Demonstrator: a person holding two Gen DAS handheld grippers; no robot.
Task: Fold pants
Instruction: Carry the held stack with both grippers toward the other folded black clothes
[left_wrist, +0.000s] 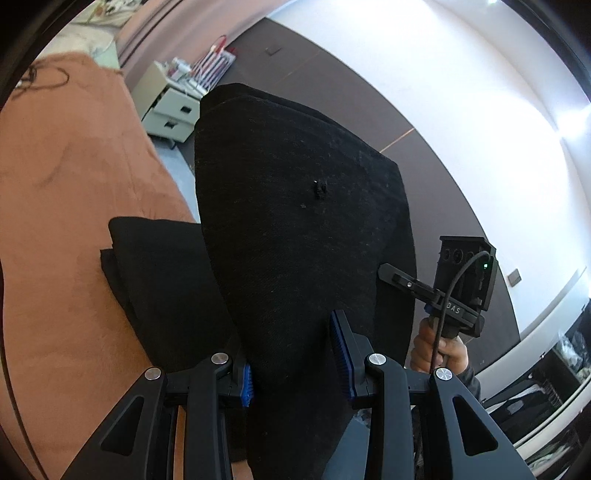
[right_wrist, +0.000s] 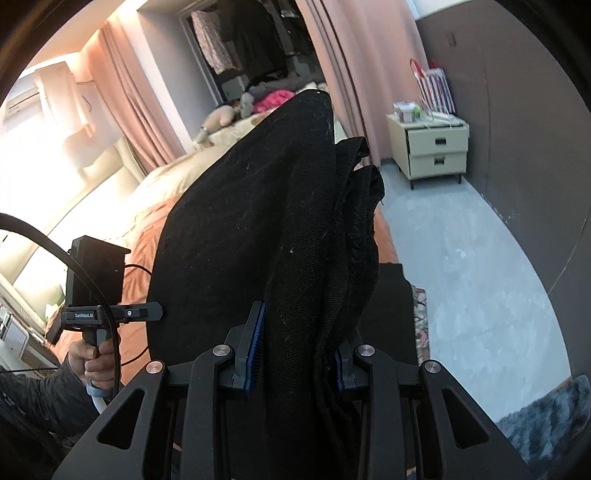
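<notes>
Clenched on black pants (left_wrist: 295, 221) — left gripper (left_wrist: 295, 373) and right gripper (right_wrist: 295, 354) alike — folded part (left_wrist: 155, 280) lying lower-left on rust bedspread (left_wrist: 74, 184), nearer left.

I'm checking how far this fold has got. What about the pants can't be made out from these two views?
- Left wrist view: the lifted pants hide the left gripper fingertips and the fold line on the orange bedspread.
- Right wrist view: bunched cloth covers the right gripper; waistband or hem cannot be told.
- Both views: the cloth's lower end is cut off by the bottom edge.
</notes>
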